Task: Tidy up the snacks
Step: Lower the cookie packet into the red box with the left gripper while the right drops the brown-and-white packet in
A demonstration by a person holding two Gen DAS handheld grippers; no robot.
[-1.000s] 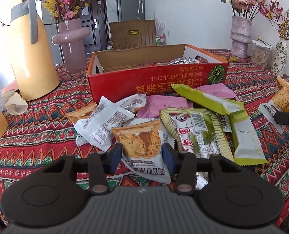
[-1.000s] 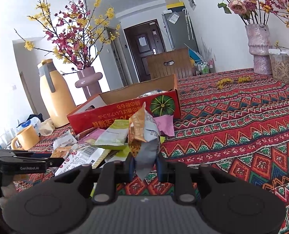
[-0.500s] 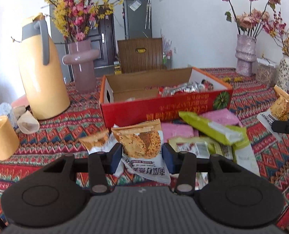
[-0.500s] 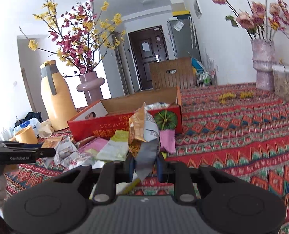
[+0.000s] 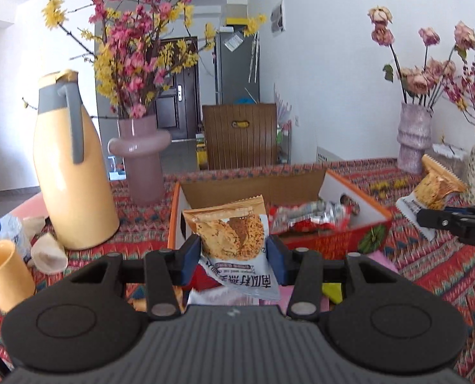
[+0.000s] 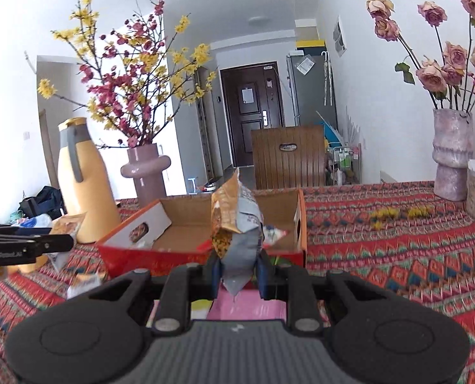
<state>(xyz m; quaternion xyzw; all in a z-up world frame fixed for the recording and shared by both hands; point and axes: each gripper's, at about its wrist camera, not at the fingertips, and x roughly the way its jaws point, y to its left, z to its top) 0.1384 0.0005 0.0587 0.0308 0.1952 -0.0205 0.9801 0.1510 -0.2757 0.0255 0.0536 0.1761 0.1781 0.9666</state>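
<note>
My left gripper (image 5: 234,260) is shut on an orange-and-white snack packet (image 5: 234,240), held above the table in front of the red cardboard box (image 5: 333,243). My right gripper (image 6: 237,273) is shut on a similar orange-and-grey snack packet (image 6: 236,224), held upright before the same box (image 6: 186,256). That packet also shows at the right of the left wrist view (image 5: 432,192). The box holds silver-and-red wrapped snacks (image 5: 308,216). Pink and green packets (image 6: 247,307) lie on the table under the grippers.
A yellow thermos jug (image 5: 68,166) and a pink vase with flowers (image 5: 141,156) stand left of the box. A yellow mug (image 5: 4,275) is at near left. More vases (image 6: 452,156) stand at far right. The table has a patterned red cloth (image 6: 397,249).
Both grippers have risen with their packets and moved toward the box. The loose pile on the table has dropped below the view.
</note>
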